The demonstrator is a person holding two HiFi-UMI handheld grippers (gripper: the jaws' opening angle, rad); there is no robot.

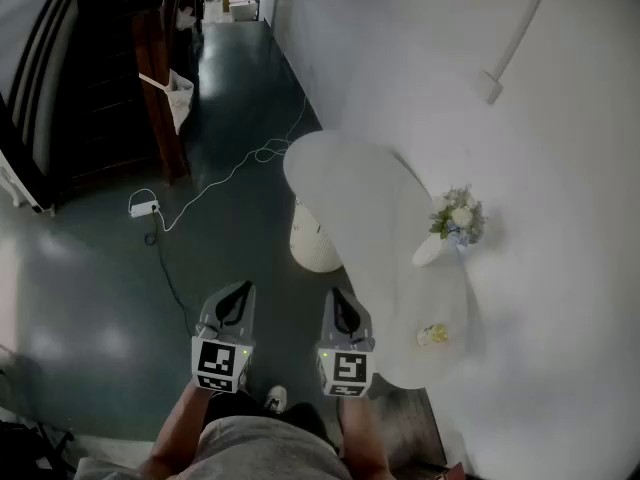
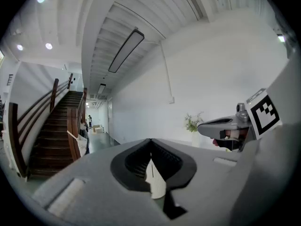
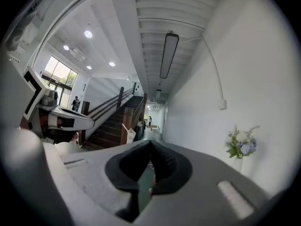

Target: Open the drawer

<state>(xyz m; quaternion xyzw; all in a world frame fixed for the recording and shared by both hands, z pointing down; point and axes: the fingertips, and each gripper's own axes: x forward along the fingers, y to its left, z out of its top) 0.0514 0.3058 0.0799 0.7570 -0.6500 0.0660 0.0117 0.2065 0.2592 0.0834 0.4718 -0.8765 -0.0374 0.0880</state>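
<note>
You have in view | left gripper (image 1: 240, 293) 1 | right gripper (image 1: 340, 298) 1 | table (image 1: 350, 183) 1 | flower vase (image 1: 457, 218) 1 | basket (image 1: 313, 240) 1 | power strip (image 1: 144, 208) 1

Two grippers held out side by side, low in front of the person, both aimed at the far side and close to level. The left gripper (image 1: 238, 293) has its jaws pressed together at the tips, with nothing between them. The right gripper (image 1: 340, 298) matches it, jaws meeting at the tips and empty. The pair sit near each other but apart, at much the same height. Each carries its marker cube (image 1: 220, 364) at the near end. The left forearm (image 1: 183, 426) and the right forearm (image 1: 365, 446), both bare, reach forward from the near edge, each behind its own gripper.
</note>
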